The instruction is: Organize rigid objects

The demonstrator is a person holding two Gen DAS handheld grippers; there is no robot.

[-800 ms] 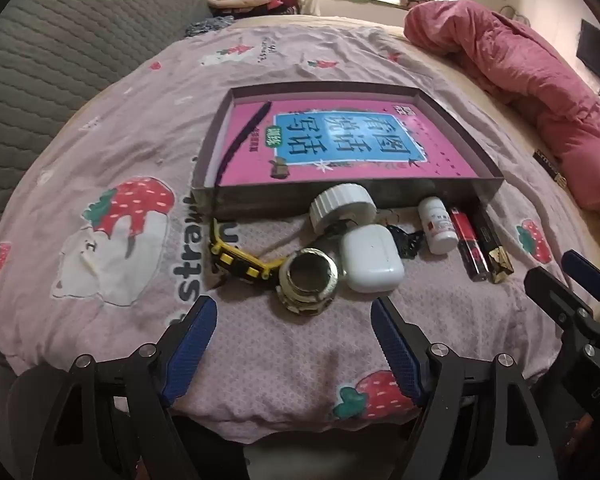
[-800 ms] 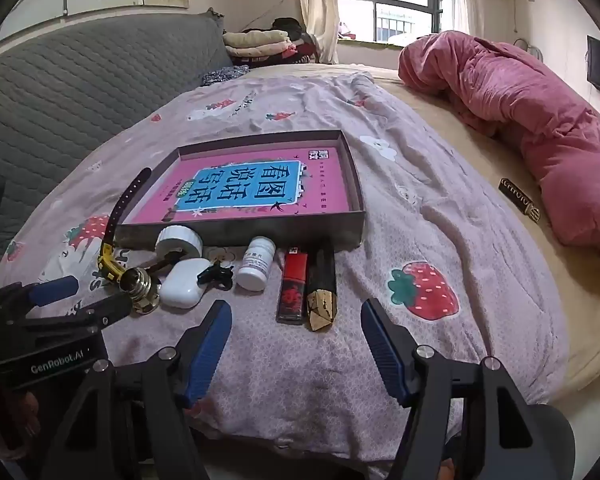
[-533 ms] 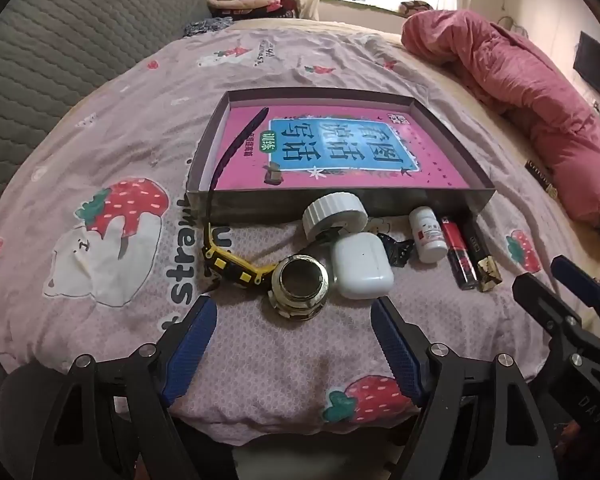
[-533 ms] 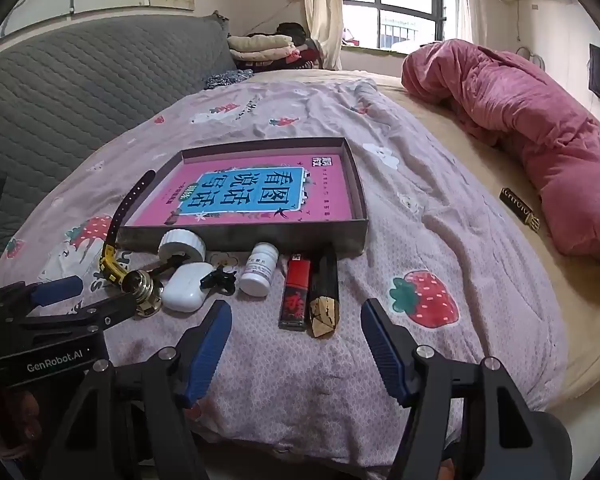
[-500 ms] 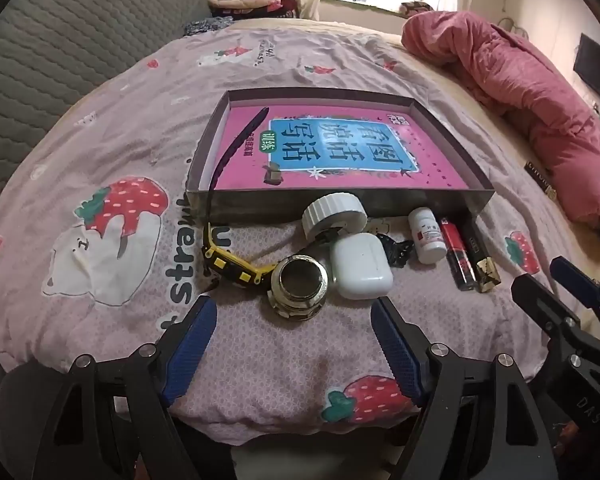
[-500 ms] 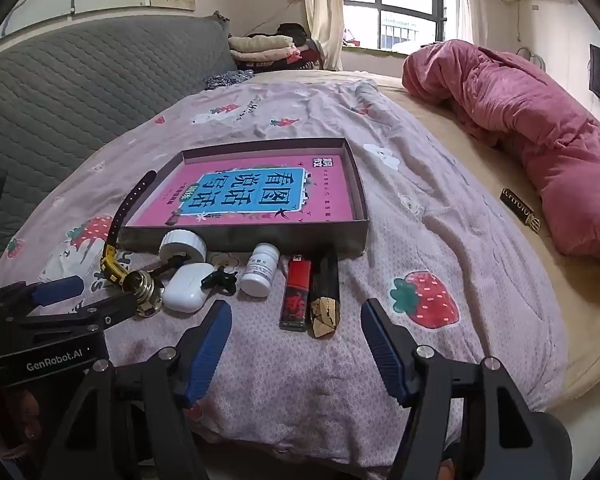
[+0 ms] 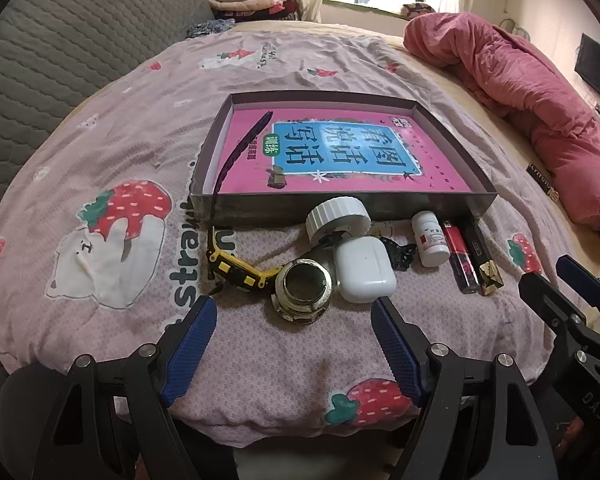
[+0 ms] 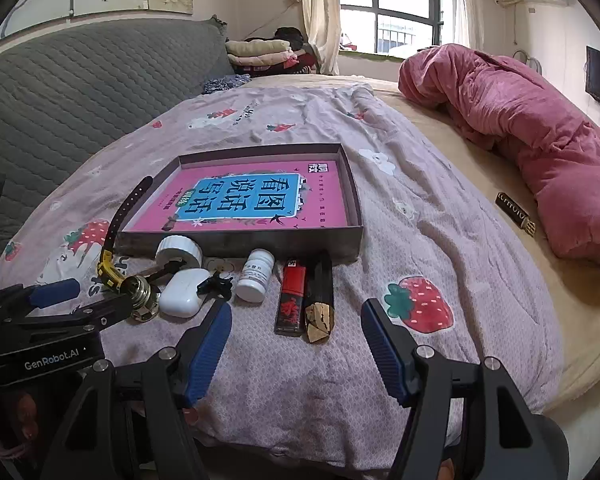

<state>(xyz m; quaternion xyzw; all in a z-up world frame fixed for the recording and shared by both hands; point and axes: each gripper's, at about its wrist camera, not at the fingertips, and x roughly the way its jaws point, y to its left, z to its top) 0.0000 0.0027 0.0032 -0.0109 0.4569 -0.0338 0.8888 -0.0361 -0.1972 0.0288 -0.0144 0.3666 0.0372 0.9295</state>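
A shallow grey box point(image 7: 340, 205) point(image 8: 240, 242) holding a pink book point(image 7: 340, 152) lies on the bed. In front of it sits a row of small items: a yellow watch point(image 7: 236, 270) whose strap leans over the box wall, a brass fitting point(image 7: 303, 290), a white round cap point(image 7: 337, 222), a white earbud case point(image 7: 363, 269), a black clip point(image 7: 399, 254), a white pill bottle point(image 7: 430, 238), a red lighter point(image 8: 291, 297) and a black-gold stick point(image 8: 319, 296). My left gripper point(image 7: 292, 312) hangs open just short of the brass fitting. My right gripper point(image 8: 296, 314) stands open near the lighter, empty.
A rumpled pink quilt point(image 8: 532, 132) lies along the right of the bed, with a dark flat packet point(image 8: 515, 207) beside it. A grey padded headboard point(image 8: 80, 80) rises at the left. Folded clothes point(image 8: 260, 50) are stacked by the window. The bed's front edge is just below both grippers.
Both views have shifted slightly, with the items sitting a little lower and nearer the left fingers. No object has moved and both grippers stay open.
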